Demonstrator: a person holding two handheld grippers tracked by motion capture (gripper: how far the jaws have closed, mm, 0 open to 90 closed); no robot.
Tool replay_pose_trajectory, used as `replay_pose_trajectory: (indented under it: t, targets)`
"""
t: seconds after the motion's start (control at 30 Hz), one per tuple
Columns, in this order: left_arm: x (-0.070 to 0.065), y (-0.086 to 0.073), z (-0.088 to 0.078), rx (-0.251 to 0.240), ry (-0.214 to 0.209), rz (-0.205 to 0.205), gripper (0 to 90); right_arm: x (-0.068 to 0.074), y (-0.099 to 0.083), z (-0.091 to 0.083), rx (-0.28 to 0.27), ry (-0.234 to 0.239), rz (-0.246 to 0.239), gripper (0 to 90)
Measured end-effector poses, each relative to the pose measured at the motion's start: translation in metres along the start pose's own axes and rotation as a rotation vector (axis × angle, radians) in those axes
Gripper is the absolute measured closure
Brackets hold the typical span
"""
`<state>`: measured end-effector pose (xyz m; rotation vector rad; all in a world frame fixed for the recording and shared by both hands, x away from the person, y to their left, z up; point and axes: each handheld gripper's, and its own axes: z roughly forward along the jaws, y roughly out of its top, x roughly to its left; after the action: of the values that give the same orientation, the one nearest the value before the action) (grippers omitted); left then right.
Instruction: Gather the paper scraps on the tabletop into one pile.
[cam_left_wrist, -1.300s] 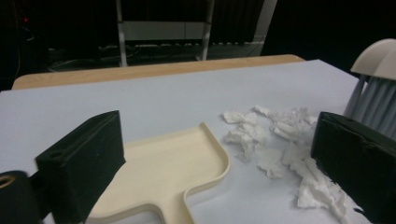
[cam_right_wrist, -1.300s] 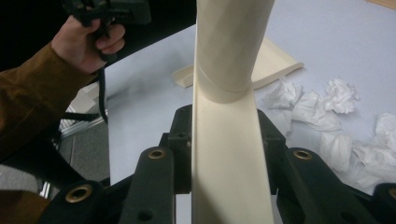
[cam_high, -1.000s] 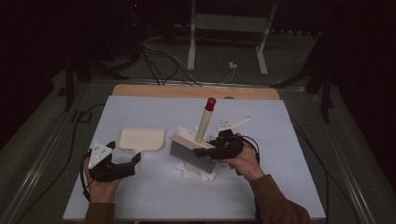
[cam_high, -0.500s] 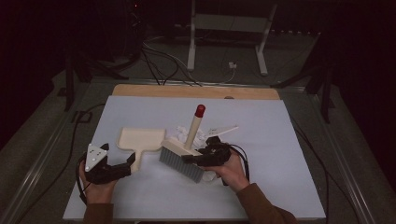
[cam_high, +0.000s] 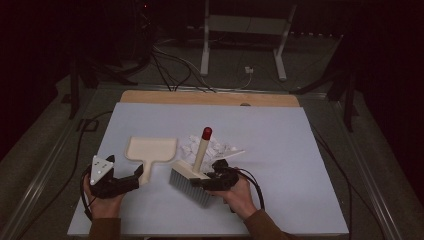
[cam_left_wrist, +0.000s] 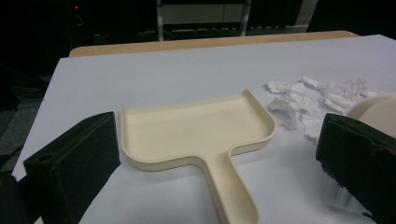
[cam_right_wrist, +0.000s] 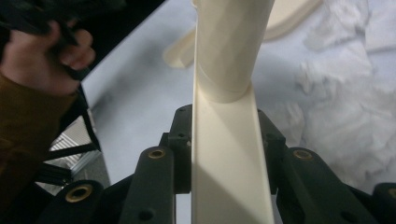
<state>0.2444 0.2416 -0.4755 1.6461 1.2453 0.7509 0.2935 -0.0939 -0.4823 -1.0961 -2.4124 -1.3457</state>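
While my right gripper (cam_high: 207, 181) has its jaws clamped tight on the flat back of the brush (cam_high: 192, 176), I judge the step in hand to be sweeping the torn paper scraps (cam_high: 212, 148) into the dustpan (cam_high: 150, 150). In the right gripper view the brush block (cam_right_wrist: 231, 163) sits squarely between the jaws, handle rising ahead, so the grip looks sound. My left gripper (cam_high: 120, 182) hovers with jaws wide apart and holding nothing, either side of the dustpan handle (cam_left_wrist: 233, 191). I'd close it on that handle first, low and firm, so the pan cannot slide. The scraps lie on the table (cam_high: 300, 150) just beyond the brush, beside the pan. I'd set the bristles down behind them and draw short strokes towards the pan's open edge.
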Motion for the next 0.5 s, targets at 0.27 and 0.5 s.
replay_pose_trajectory:
  t: [0.27, 0.5]
  targets:
    - [0.002, -0.002, 0.001, 0.009, 0.008, -0.005, 0.6, -0.008, -0.003, -0.002, -0.005, -0.094, 0.015, 68.0]
    - [0.003, -0.002, 0.001, 0.011, 0.014, -0.01, 0.6, -0.019, -0.004, -0.013, -0.032, -0.143, 0.056, 68.0]
